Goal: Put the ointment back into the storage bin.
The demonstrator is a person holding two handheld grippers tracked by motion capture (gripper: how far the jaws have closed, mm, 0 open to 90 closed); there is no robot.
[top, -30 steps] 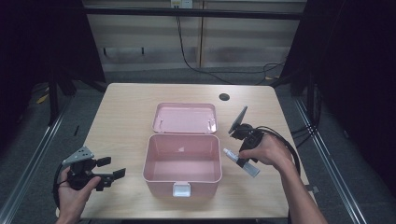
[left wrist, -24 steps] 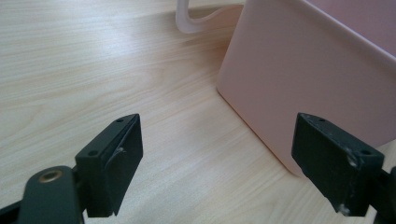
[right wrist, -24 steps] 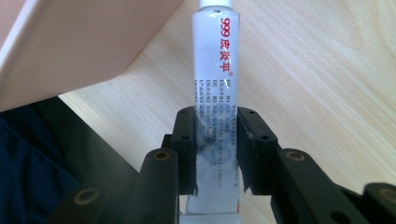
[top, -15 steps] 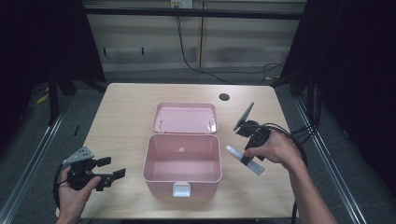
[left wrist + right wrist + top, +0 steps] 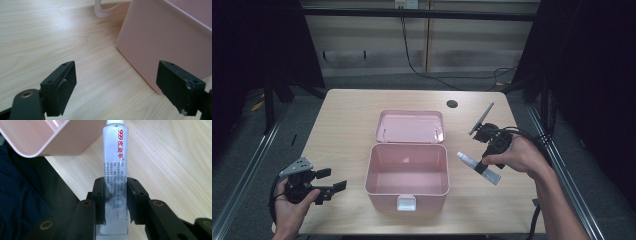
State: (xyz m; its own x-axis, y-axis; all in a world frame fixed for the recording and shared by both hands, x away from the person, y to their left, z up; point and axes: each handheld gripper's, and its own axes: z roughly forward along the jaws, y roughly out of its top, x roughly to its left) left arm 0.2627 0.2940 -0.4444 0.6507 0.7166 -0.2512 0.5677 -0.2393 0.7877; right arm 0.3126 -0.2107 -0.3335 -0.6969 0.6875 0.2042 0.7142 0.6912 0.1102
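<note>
Right tool (image 5: 481,168) clamped on tube (image 5: 115,165) beside open pink box (image 5: 408,172); left tool (image 5: 331,181) jaws apart, over surface (image 5: 342,125).

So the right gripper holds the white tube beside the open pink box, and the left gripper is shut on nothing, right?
Not quite: the left gripper is open, jaws wide apart in the left gripper view. The right gripper does hold the tube beside the open box.

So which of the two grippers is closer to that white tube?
The right one. The right gripper is shut on the white tube, just right of the pink box. The left gripper hangs open on the box's far side, well away.
</note>
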